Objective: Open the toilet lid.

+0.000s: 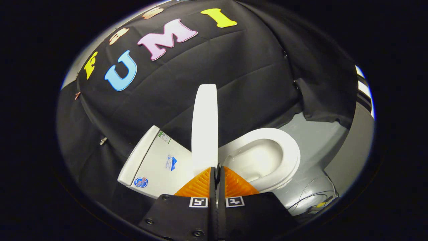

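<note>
Gripper cam, live: white glossy ceramic toilet bowl (287, 167) sits just beyond the fingers, toward 1 o'clock, w/ its white oval seat ring (296, 150) down on the rim. Bowl interior looks pale and bare; whether there's water in it can't be told. White plastic toilet lid (204, 127) stands up on edge, rising from right ahead of the fingertips straight toward 12 o'clock, seen edge-on as a tall narrow slab. White rectangular cistern tank (157, 164) lies toward 10 o'clock of the fingers, just beside the lid's base.

Gripper (217, 171): black body w/ two orange ribbed finger pads (199, 185), pads drawn together, only a thin dark slit between them, nothing pinched there. Tips sit right at the lid's lower edge; touching or just short of it, can't tell. Gripper points level-ish fwd along the lid's plane. Two small square black-and-white marker tags (198, 202) sit on the black body behind the pads.

Labels: tank carries a blue-and-white sticker mid-face, a round blue-red sticker near its lower corner, a small green-white label near its top; print too small to read.

Grey smooth floor (314, 140) spreads behind the bowl toward 2 o'clock; thin loose cables (314, 197) lie on it at 3–4 o'clock.
</note>
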The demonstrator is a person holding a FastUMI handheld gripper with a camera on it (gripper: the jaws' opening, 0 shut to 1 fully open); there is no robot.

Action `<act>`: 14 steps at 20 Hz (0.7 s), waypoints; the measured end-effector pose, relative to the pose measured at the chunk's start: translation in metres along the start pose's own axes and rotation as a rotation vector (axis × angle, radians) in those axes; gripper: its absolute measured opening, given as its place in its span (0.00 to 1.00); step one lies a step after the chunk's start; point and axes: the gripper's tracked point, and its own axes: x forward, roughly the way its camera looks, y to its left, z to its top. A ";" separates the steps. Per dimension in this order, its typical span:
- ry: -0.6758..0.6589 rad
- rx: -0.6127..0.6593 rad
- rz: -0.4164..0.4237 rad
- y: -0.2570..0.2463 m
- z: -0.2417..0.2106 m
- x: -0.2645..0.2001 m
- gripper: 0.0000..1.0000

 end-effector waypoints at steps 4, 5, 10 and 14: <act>-0.031 -0.065 -0.036 0.030 0.000 -0.006 0.05; -0.036 -0.086 -0.041 0.038 -0.001 -0.006 0.05; -0.038 -0.167 -0.054 0.082 -0.007 -0.006 0.05; -0.043 -0.219 -0.052 0.110 -0.013 -0.007 0.05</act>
